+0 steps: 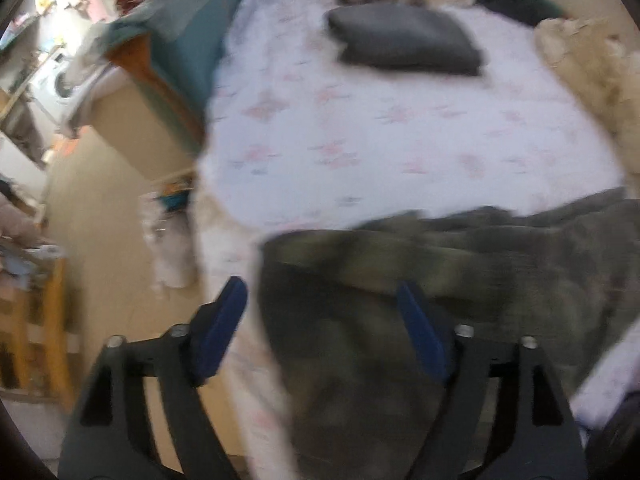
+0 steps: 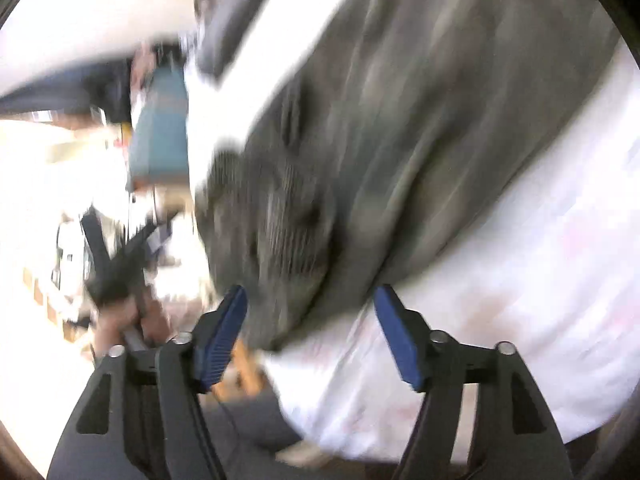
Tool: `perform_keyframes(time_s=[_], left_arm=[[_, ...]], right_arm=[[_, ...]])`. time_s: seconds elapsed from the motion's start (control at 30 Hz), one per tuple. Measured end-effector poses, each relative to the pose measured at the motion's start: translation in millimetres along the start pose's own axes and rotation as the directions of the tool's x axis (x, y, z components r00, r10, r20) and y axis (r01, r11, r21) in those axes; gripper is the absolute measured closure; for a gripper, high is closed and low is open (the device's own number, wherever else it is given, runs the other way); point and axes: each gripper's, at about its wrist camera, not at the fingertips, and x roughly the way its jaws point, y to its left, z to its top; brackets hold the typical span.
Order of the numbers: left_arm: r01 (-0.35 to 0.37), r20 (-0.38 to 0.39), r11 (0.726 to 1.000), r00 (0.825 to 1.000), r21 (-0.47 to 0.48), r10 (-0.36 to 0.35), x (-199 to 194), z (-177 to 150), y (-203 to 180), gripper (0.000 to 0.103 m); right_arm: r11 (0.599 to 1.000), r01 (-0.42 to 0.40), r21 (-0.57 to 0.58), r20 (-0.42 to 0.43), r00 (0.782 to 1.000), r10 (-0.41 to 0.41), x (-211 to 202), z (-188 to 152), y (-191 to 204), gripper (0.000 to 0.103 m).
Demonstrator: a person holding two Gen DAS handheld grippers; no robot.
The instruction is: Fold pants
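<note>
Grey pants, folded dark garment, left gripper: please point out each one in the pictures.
Grey pants (image 2: 420,120), right wrist view, middle of the leg fabric.
Folded dark garment (image 1: 404,38), left wrist view, its top face.
Left gripper (image 1: 320,304), left wrist view, midway between fingertips.

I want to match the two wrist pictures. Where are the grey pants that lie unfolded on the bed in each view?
Left wrist: the grey pants fill the lower right, over the near bed edge.
Right wrist: they run from the top right down to the centre; the ribbed waistband hangs nearest the camera.
Shared landmark: the dark folded garment, top centre in the left view, blurred at top left in the right.
</note>
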Motion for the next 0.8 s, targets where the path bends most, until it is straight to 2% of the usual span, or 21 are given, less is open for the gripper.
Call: perform_keyframes(time_s=[0.03, 0.07, 0.1, 0.13, 0.17, 0.27, 0.33, 0.4, 0.43, 0.47, 0.5, 0.57, 0.6, 0.63, 0.67, 0.7, 0.73, 0.8], left_arm=[[0.035, -0.005, 0.999, 0.999, 0.009, -0.035, -1.3, -4.6, -14.4, 0.020], [0.059, -0.019, 0.998, 0.998, 0.014, -0.059, 0.5, -9.1, -25.3, 0.020], [0.084, -0.038, 0.996, 0.996, 0.017, -0.083, 3.7, -14.7, -37.1, 0.020], [0.101, -0.050, 0.995, 0.994, 0.021, -0.100, 7.7, -21.0, -48.7, 0.020], [0.104, -0.061, 0.994, 0.993, 0.029, -0.102, 13.0, -27.8, -60.8, 0.020], [0.114, -0.106, 0.991, 0.989, 0.070, -0.106, 34.5, -41.2, -88.3, 0.020], [0.056, -0.133, 0.991, 0.990, 0.122, -0.039, 55.2, -49.4, -101.8, 0.019], [0.055, -0.148, 0.988, 0.988, 0.146, -0.033, 71.9, -52.5, -106.4, 0.017], [0.070, -0.162, 0.988, 0.986, 0.138, -0.047, 78.9, -51.5, -106.0, 0.017], [0.090, -0.184, 0.989, 0.981, 0.117, -0.068, 84.6, -48.7, -104.1, 0.016], [0.107, -0.198, 0.989, 0.976, 0.099, -0.085, 88.2, -47.0, -102.2, 0.016], [0.127, -0.221, 0.987, 0.970, 0.093, -0.104, 91.9, -44.7, -101.2, 0.016], [0.133, -0.224, 0.987, 0.969, 0.094, -0.109, 91.6, -44.1, -100.8, 0.016], [0.138, -0.223, 0.986, 0.968, 0.091, -0.115, 91.7, -43.9, -99.8, 0.016], [0.141, -0.219, 0.986, 0.969, 0.088, -0.119, 91.8, -44.0, -98.9, 0.015], [0.142, -0.208, 0.986, 0.971, 0.084, -0.122, 91.1, -45.4, -98.1, 0.015], [0.142, -0.201, 0.986, 0.972, 0.085, -0.123, 90.3, -46.5, -97.5, 0.015], [0.145, -0.191, 0.985, 0.974, 0.092, -0.125, 87.6, -49.6, -97.3, 0.015]], right_arm=[[1.000, 0.020, -0.001, 0.070, 0.997, -0.020, -16.8, 13.8, -3.7, 0.024], [0.998, 0.063, 0.019, 0.203, 0.977, -0.066, -46.8, 33.7, -14.6, 0.021], [0.994, 0.090, 0.064, 0.293, 0.950, -0.105, -65.6, 45.1, -24.2, 0.019], [0.989, 0.105, 0.107, 0.339, 0.931, -0.135, -82.7, 50.4, -44.8, 0.018], [0.971, 0.117, 0.211, 0.404, 0.894, -0.195, -99.4, 62.1, -66.7, 0.018], [0.915, 0.122, 0.385, 0.474, 0.825, -0.309, -125.5, 89.0, -109.0, 0.018], [0.891, 0.162, 0.424, 0.498, 0.780, -0.379, -133.4, 109.6, -125.5, 0.018], [0.868, 0.247, 0.432, 0.510, 0.726, -0.461, -130.9, 131.3, -135.4, 0.018], [0.867, 0.254, 0.428, 0.515, 0.720, -0.465, -127.1, 144.9, -142.4, 0.019], [0.870, 0.265, 0.417, 0.495, 0.736, -0.462, -133.0, 154.8, -161.7, 0.021], [0.862, 0.290, 0.416, 0.472, 0.741, -0.477, -143.5, 159.4, -171.0, 0.024], [0.846, 0.343, 0.408, 0.435, 0.742, -0.510, -144.3, 176.3, -187.7, 0.025], [0.847, 0.355, 0.397, 0.442, 0.734, -0.515, -143.7, 181.8, -189.0, 0.029], [0.842, 0.368, 0.395, 0.446, 0.724, -0.526, -142.4, 188.8, -187.9, 0.035], [0.838, 0.378, 0.393, 0.448, 0.717, -0.534, -142.5, 195.5, -187.8, 0.056], [0.847, 0.374, 0.378, 0.453, 0.723, -0.522, -142.1, 200.1, -187.1, 0.079], [0.856, 0.372, 0.359, 0.451, 0.734, -0.508, -141.4, 203.7, -185.3, 0.087], [0.874, 0.367, 0.319, 0.486, 0.728, -0.483, -143.6, 201.7, -170.4, 0.088]])
